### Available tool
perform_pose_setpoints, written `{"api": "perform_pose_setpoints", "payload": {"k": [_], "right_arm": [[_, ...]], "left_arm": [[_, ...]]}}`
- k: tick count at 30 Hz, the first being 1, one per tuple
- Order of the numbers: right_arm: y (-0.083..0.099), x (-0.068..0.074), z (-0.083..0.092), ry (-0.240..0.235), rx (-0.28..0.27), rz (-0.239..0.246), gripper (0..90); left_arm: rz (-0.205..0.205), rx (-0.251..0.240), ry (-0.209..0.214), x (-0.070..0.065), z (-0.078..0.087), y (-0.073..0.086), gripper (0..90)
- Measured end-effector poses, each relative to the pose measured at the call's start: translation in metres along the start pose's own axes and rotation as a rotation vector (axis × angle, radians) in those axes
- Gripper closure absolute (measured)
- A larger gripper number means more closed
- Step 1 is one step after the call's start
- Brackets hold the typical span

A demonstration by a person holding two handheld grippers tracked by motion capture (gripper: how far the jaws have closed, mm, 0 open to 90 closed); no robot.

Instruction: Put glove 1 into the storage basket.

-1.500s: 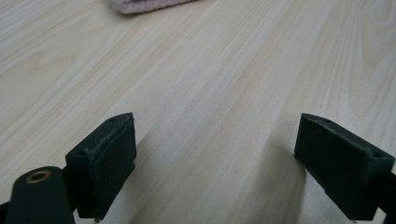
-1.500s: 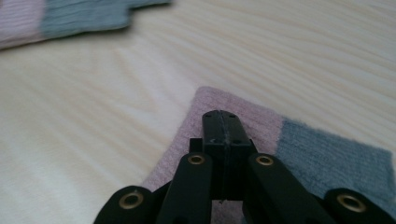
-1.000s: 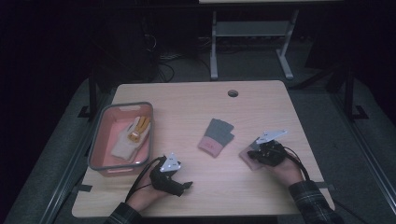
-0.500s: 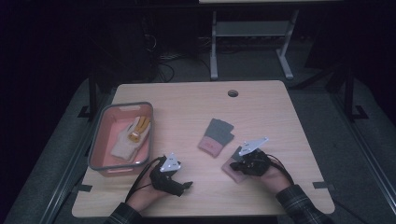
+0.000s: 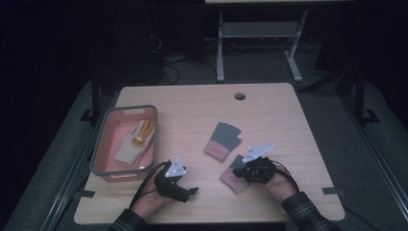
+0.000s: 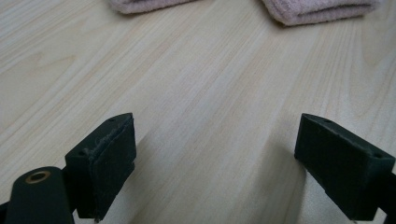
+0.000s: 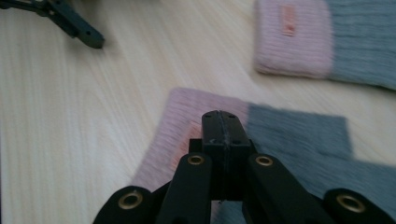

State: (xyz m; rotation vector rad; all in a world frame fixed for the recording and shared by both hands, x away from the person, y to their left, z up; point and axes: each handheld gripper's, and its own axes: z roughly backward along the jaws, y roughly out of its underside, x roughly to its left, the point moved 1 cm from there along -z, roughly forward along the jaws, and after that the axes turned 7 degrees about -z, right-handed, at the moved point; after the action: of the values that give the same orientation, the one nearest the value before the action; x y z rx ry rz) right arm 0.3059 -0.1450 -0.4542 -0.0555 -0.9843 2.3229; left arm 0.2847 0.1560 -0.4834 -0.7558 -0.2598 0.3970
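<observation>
A light wooden rectangular table is standing in a dark room, occupying the centre of the high view. Two knitted pink-and-grey fingerless gloves are lying right of centre. The nearer pink-and-grey glove is lying flat, pink cuff toward the lower left, grey part partly hidden under the right gripper. In the right gripper view, this glove is lying directly beneath the jaws, which are pressing together; whether they are pinching fabric cannot be told. The second pink-and-grey glove is resting just above it, apart, showing a small orange patch on its cuff in the right gripper view.

The left gripper is sitting at lower centre-left, its fingers spreading wide over bare wood.

A grey-rimmed pink rectangular plastic bin is standing at the left table edge, containing a cream-and-yellow knitted glove.
</observation>
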Motion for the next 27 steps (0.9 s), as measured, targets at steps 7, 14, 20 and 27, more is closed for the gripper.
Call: {"api": "perform_pose_setpoints", "payload": {"k": [7,14,20,27], "right_arm": [[0.016,-0.015,0.017,0.045,-0.016,-0.041,90.0],[0.037,-0.025,0.036,0.077,-0.034,-0.088,90.0],[0.044,-0.029,0.042,0.091,-0.030,-0.103,90.0],[0.043,-0.029,0.040,0.089,-0.027,-0.106,90.0]], "left_arm": [[0.001,0.024,0.002,0.001,-0.001,-0.004,12.2],[0.051,0.047,0.026,0.008,-0.009,-0.021,13.3],[0.062,0.048,0.003,0.017,-0.020,-0.042,14.0],[0.076,0.020,-0.036,0.042,-0.035,-0.068,17.4]]}}
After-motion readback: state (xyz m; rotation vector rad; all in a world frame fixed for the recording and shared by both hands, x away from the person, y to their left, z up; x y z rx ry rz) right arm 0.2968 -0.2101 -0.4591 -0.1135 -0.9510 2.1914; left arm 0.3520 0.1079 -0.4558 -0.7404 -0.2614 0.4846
